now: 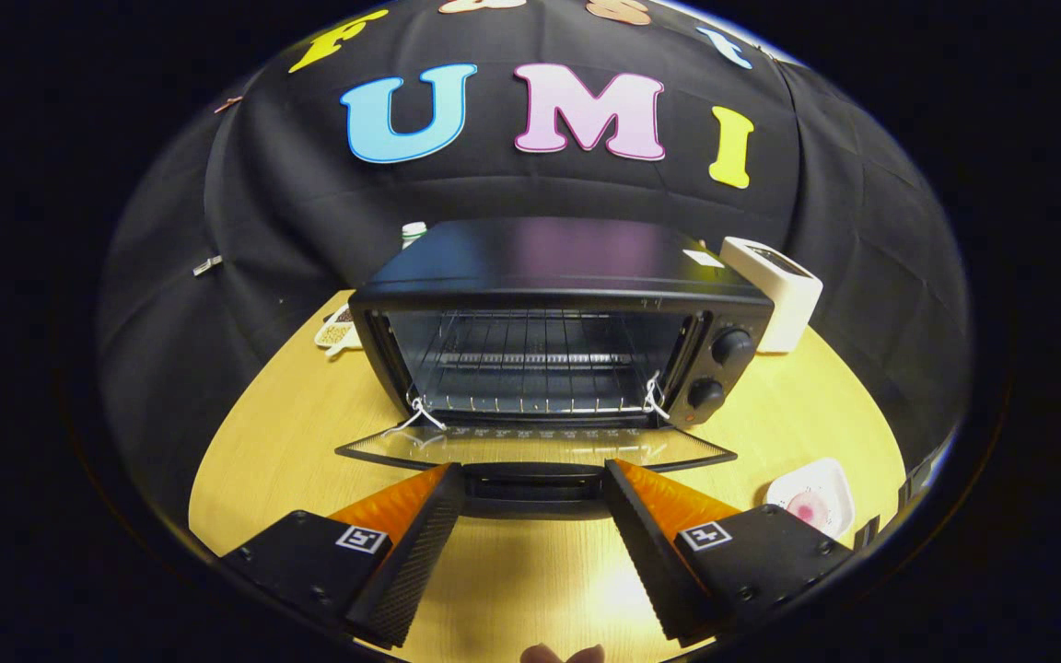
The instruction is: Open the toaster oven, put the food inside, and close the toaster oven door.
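Toaster oven [567, 313] sits mid-desk [309, 433], black body, door [530, 448] dropped fully open and lying flat toward the hand-held gripper [535, 483]. Inside the oven: a wire rack [530, 368], bare, with the cavity dark behind it. Two round knobs [719, 368] stacked one over the other on the oven's right front panel. White cord loops show at both lower corners of the oven mouth, where the door hinges. Door handle [535, 486] runs along the door's near edge, lying between the gripper's fingertips; fingers spread wide, one at each end of the handle, and whether they touch it I cannot tell. Nothing held. Right of the oven's open door, near the desk edge: a small white plate [816, 497] carrying a pinkish round piece of food [807, 506]. Right of the oven and a little behind it: a white boxy appliance [775, 290], close beside the oven's side wall. Left of the oven, behind its corner: a small pale patterned item [337, 331], too small to identify. A white-capped bottle top [413, 232] peeks up behind the oven's rear left corner
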`<state>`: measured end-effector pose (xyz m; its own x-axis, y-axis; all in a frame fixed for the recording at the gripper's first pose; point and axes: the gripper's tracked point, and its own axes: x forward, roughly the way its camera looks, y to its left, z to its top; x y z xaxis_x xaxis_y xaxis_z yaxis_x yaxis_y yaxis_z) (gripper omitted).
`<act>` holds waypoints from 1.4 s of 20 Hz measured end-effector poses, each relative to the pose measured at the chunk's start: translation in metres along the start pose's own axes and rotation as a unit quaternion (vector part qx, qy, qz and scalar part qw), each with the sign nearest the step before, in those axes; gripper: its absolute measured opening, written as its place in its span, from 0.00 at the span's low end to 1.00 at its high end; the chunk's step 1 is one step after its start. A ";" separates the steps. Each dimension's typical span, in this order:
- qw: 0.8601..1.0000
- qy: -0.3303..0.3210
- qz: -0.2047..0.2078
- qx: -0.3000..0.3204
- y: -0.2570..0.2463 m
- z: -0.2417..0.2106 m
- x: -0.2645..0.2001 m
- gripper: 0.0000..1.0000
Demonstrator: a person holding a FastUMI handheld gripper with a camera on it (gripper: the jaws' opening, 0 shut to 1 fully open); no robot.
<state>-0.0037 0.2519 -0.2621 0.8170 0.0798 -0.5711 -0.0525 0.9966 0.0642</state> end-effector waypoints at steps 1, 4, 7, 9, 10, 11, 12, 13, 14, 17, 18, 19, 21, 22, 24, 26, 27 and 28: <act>1.000 0.008 0.001 0.001 0.000 -0.009 0.000 0.99; 0.999 0.044 0.005 0.005 0.000 -0.037 0.003 0.99; 0.996 0.089 0.019 -0.006 0.000 -0.070 0.010 0.99; 0.994 0.104 0.029 -0.022 -0.002 -0.084 0.011 0.99; 0.994 0.104 0.033 -0.025 -0.003 -0.085 0.010 0.99; 0.994 0.104 0.037 -0.027 -0.003 -0.085 0.008 0.99; 0.993 0.104 0.047 -0.027 -0.001 -0.084 0.002 0.99; 0.993 0.103 0.059 -0.028 0.001 -0.084 -0.003 0.99; 0.992 0.098 0.072 -0.032 0.001 -0.080 -0.009 0.99; 0.990 0.086 0.107 -0.041 -0.006 -0.064 -0.029 0.99; 0.988 0.088 0.118 -0.041 -0.011 -0.061 -0.036 0.99; 0.987 0.090 0.128 -0.039 -0.018 -0.056 -0.044 0.99; 0.987 0.083 0.135 -0.032 -0.043 -0.041 -0.057 0.99; 0.987 0.079 0.135 -0.032 -0.059 -0.035 -0.064 0.99; 0.988 0.071 0.133 -0.032 -0.093 -0.023 -0.073 0.98; 0.988 0.073 0.132 -0.035 -0.129 -0.019 -0.081 0.98; 0.988 0.078 0.131 -0.035 -0.147 -0.018 -0.083 0.98; 0.987 0.087 0.130 -0.032 -0.165 -0.018 -0.084 0.99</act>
<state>-0.0742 0.0813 -0.2398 0.6609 0.3306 -0.6737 -0.2884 0.9407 0.1787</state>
